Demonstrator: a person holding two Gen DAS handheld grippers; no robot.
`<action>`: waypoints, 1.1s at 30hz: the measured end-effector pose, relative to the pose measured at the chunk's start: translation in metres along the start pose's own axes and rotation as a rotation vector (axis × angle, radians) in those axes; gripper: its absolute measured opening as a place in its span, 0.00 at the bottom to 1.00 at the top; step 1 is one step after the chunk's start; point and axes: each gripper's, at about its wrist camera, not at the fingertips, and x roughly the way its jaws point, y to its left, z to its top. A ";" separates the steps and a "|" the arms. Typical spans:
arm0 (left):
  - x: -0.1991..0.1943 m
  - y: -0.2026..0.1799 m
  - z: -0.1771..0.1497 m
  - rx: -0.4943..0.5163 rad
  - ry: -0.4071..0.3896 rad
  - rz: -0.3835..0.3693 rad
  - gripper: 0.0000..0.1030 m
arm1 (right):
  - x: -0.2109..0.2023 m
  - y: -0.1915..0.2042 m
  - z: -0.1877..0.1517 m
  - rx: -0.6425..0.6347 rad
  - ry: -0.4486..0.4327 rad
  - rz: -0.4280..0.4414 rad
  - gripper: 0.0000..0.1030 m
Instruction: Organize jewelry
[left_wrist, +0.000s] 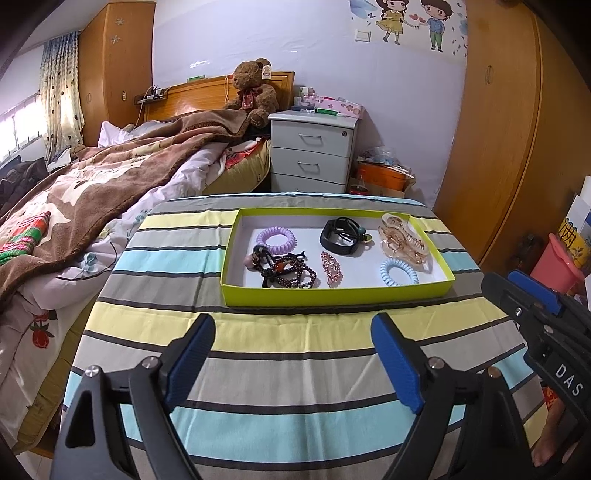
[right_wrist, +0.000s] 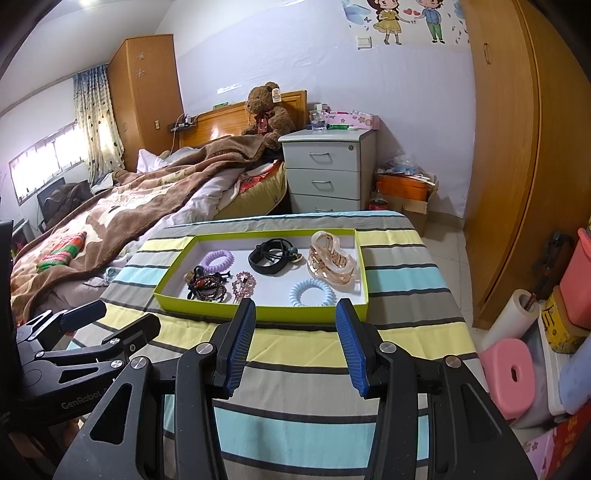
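A lime-green box tray (left_wrist: 332, 295) (right_wrist: 258, 314) sits on the striped table. In it lie a purple coil hair tie (left_wrist: 275, 240) (right_wrist: 218, 259), a black band (left_wrist: 338, 236) (right_wrist: 271, 260), a clear amber claw clip (left_wrist: 402, 238) (right_wrist: 330, 262), a blue coil hair tie (left_wrist: 399, 272) (right_wrist: 312, 293), a pink rhinestone clip (left_wrist: 331, 268) (right_wrist: 243, 284) and dark bead bracelets (left_wrist: 288, 271) (right_wrist: 208, 286). My left gripper (left_wrist: 293, 328) is open and empty, short of the tray's near wall. My right gripper (right_wrist: 295, 306) is open and empty just before the tray; it also shows in the left wrist view (left_wrist: 524, 291).
The striped tablecloth (left_wrist: 288, 369) covers the table. A bed with a brown blanket (left_wrist: 92, 206) lies left. A grey drawer unit (left_wrist: 310, 151) stands behind. A wooden wardrobe (left_wrist: 509, 147) and pink stool (right_wrist: 513, 373) are at right.
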 end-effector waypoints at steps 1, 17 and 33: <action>0.000 0.000 0.000 0.000 0.001 -0.001 0.85 | 0.000 0.000 0.000 0.001 0.001 0.000 0.45; 0.001 0.000 -0.002 -0.008 0.000 -0.018 0.85 | -0.003 0.001 0.000 -0.001 -0.008 -0.002 0.45; 0.000 0.002 -0.001 -0.008 -0.006 0.000 0.85 | -0.004 0.004 0.001 -0.005 -0.008 -0.003 0.45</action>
